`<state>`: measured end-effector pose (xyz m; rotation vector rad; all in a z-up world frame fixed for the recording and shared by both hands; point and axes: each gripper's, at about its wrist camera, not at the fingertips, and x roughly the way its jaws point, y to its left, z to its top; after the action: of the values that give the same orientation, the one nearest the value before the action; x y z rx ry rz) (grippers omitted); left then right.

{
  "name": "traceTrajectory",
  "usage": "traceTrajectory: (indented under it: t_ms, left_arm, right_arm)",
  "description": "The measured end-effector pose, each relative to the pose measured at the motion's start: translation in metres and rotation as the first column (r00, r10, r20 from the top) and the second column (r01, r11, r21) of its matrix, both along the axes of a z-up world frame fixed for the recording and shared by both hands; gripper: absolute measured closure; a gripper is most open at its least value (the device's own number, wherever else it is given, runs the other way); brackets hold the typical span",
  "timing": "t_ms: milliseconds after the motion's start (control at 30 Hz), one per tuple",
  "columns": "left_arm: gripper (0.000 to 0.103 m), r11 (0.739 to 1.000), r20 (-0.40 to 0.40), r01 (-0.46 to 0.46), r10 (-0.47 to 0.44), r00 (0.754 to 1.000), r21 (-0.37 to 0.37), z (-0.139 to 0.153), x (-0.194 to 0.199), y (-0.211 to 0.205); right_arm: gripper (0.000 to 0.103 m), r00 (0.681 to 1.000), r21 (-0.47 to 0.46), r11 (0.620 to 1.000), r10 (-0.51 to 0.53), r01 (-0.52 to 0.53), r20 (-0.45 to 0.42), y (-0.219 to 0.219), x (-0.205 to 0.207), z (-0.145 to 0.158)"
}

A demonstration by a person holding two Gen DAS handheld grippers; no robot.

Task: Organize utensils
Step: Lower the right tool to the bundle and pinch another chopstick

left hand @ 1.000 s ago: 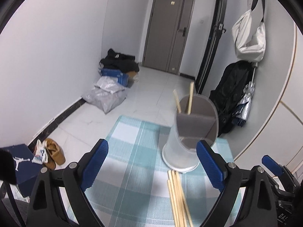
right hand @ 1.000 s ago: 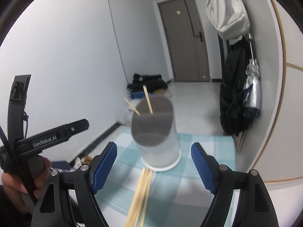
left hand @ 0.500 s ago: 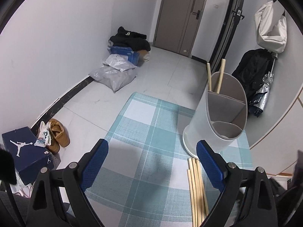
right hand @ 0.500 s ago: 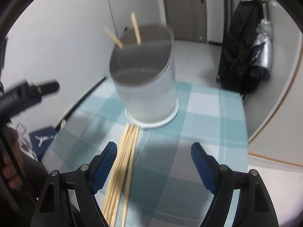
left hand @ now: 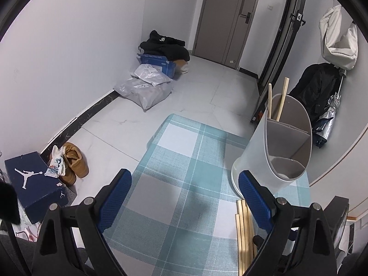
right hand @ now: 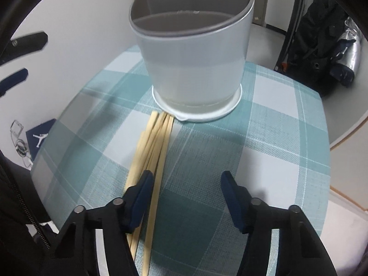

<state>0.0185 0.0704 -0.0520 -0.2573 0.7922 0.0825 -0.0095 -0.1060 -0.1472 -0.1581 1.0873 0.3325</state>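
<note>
— What's changed?

— My right gripper (right hand: 186,197) has dropped low over the chopsticks (right hand: 153,148), and its jaws have just been closing; they're half spread, pinching nothing. One chopstick lies between them; the rest sit under the left pad. The next pick looks near.

— Where are they?

— Flat on the checked mat (right hand: 264,142), tips touching the holder's (right hand: 195,53) base.

— Anything in the way?

— The bundle's tight, so I might take several. My left gripper (left hand: 184,197) hangs spread and empty near the mat's left edge.
</note>
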Motion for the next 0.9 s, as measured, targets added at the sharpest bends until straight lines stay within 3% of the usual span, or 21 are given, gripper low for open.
traceTrajectory:
  t_ms: [300, 500, 667, 767, 800, 900]
  left_arm:
    - [0.011, 0.999, -0.024, -0.019, 0.019, 1.000, -0.034, -0.001, 0.003, 0.005]
    - [0.011, 0.999, -0.029, -0.031, 0.030, 0.999, -0.032, -0.001, 0.001, 0.007]
    - [0.011, 0.999, -0.026, -0.037, 0.036, 0.999, -0.021, -0.001, 0.000, 0.009]
    - [0.011, 0.999, -0.030, -0.040, 0.040, 0.999, -0.020, -0.002, 0.001, 0.011]
    - [0.011, 0.999, -0.031, -0.041, 0.040, 0.999, -0.020, -0.002, 0.001, 0.011]
    - [0.011, 0.999, -0.031, -0.044, 0.043, 0.999, -0.031, -0.001, 0.000, 0.013]
  right_arm:
    - [0.059, 0.999, -0.055, 0.998, 0.043, -0.041, 0.030, 0.007, -0.007, 0.001]
    - [0.060, 1.000, -0.074, 0.997, 0.025, -0.024, 0.016, 0.016, -0.006, 0.004]
    - [0.066, 0.999, -0.093, 0.995, 0.035, -0.034, 0.009, 0.022, -0.003, 0.002]
    - [0.086, 0.999, -0.069, 0.997, 0.045, -0.044, 0.002, 0.023, -0.001, 0.002]
    - [0.097, 0.999, -0.066, 0.997, 0.051, -0.050, 0.001, 0.022, -0.002, 0.003]
    - [0.098, 0.998, -0.032, 0.999, 0.043, -0.044, -0.035, 0.014, -0.003, 0.003]
